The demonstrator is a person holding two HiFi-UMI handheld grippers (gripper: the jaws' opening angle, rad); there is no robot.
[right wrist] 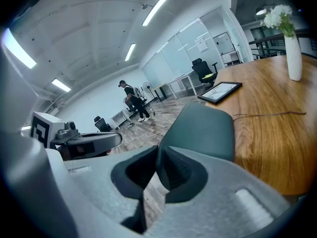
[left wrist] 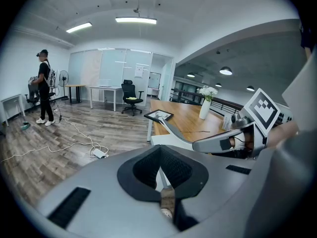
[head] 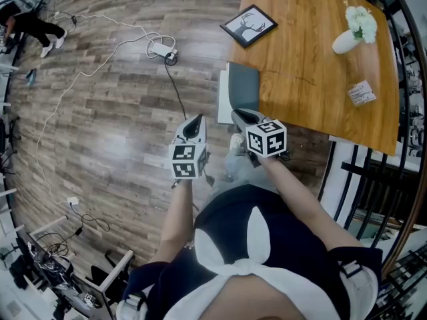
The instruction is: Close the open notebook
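Right gripper view shows the right gripper (right wrist: pixel 157 157) clamped on the edge of the soft grey-green cover (right wrist: pixel 198 128) of the white-paged notebook (head: pixel 241 89), which lies at the near corner of the brown wooden table (head: pixel 313 65). The cover is raised and curved, so the closing looks about halfway: it has yet to be swung over and laid flat on the pages. Both forearms reach forward side by side, angled gently down, and the left gripper (head: pixel 195 122) hangs over the floor just beside the corner, its jaws together and empty.
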